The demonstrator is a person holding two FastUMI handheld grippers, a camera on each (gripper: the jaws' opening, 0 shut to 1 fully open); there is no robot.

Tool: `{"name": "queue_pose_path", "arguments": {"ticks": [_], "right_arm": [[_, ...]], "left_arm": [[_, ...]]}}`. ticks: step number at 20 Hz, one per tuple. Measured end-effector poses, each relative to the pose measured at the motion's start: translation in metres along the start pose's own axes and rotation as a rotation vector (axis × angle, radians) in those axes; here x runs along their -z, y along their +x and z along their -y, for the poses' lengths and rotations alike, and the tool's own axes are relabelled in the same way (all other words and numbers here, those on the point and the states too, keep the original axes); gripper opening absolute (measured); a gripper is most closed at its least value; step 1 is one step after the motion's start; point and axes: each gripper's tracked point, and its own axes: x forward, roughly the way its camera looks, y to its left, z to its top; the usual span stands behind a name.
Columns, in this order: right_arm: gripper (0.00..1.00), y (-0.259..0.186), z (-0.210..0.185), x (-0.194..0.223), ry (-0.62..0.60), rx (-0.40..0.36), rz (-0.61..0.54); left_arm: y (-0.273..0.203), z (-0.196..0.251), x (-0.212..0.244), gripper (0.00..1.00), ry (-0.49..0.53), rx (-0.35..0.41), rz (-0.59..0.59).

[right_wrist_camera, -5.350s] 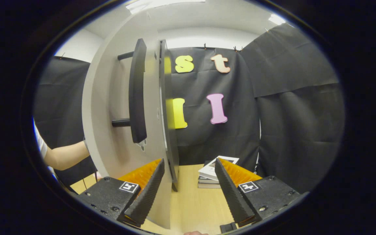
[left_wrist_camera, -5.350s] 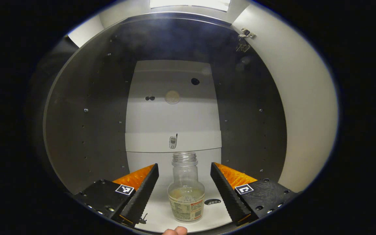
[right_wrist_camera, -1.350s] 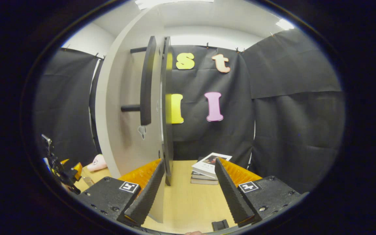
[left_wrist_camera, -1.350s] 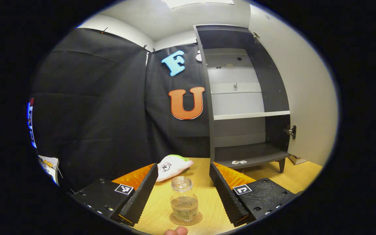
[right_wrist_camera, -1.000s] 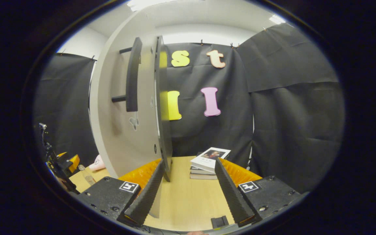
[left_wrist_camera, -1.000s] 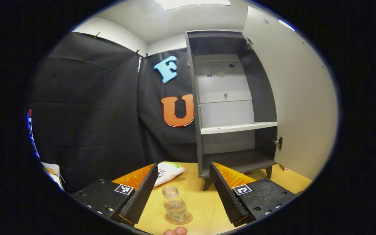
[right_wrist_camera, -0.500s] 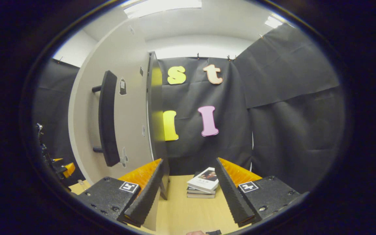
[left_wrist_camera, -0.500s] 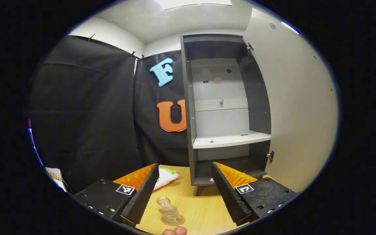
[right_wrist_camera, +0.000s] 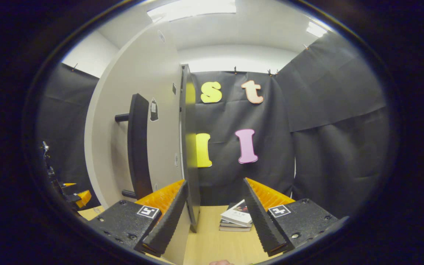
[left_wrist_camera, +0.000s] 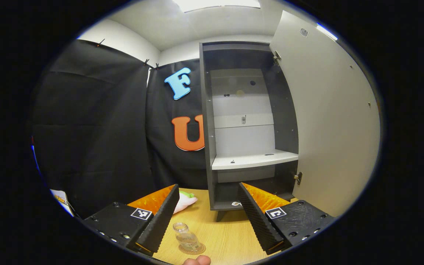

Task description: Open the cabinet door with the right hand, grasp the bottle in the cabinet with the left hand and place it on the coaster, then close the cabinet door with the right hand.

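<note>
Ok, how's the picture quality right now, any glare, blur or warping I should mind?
Left gripper view: sharp, ceiling light blown out at top, fisheye bows the door and cabinet; bottle small but clear. Right gripper view: bright ceiling glare, door edge curved, handle crisp.

**Colours and patterns, by item**

Cabinet [left_wrist_camera: 209,147]: dark grey carcass, w/ pale grey back panel and white shelf [left_wrist_camera: 253,161]. Cabinet door [left_wrist_camera: 329,121]: off-white inside face; in right gripper view door [right_wrist_camera: 153,121] is off-white w/ dark grey edge and black bar handle [right_wrist_camera: 139,147]. Table [left_wrist_camera: 226,235]: light wood, fine grain lines. Bottle [left_wrist_camera: 185,238]: clear glass, cloudy pale contents. Coaster [left_wrist_camera: 197,249]: brown, round. Plush toy [left_wrist_camera: 184,201]: white w/ green top. Books [right_wrist_camera: 236,218]: white cover on top, dark ones under. Both gripper bodies: black, each w/ black-and-white square marker.
</note>
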Motion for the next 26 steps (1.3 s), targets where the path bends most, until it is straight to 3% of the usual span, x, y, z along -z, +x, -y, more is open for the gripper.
{"name": "queue_pose_path", "arguments": {"ticks": [3,4,6,21,22,23,26], "right_arm": [[0.92,-0.002,-0.020,-0.008,-0.002,-0.061,0.032],[0.88,-0.005,-0.031,-0.014,-0.007,-0.088,0.046],[0.92,-0.011,-0.043,-0.019,-0.025,-0.107,0.070],[0.92,0.006,-0.159,-0.007,0.010,-0.265,0.037],[0.93,0.009,-0.167,-0.006,0.010,-0.277,0.034],[0.92,0.012,-0.175,-0.006,0.008,-0.288,0.033],[0.92,0.022,-0.202,-0.004,-0.014,-0.319,0.030]], "left_arm": [[0.000,-0.002,0.004,0.96,-0.007,0.007,-0.003],[-0.002,-0.004,0.002,0.96,-0.005,0.005,0.003],[-0.004,-0.008,0.003,0.96,0.000,0.007,0.006],[-0.012,-0.037,0.009,0.96,-0.005,0.064,0.015],[-0.012,-0.037,0.009,1.00,-0.003,0.070,0.017],[-0.011,-0.038,0.008,0.96,-0.002,0.074,0.019],[-0.008,-0.041,0.009,0.96,-0.007,0.083,0.019]]}}
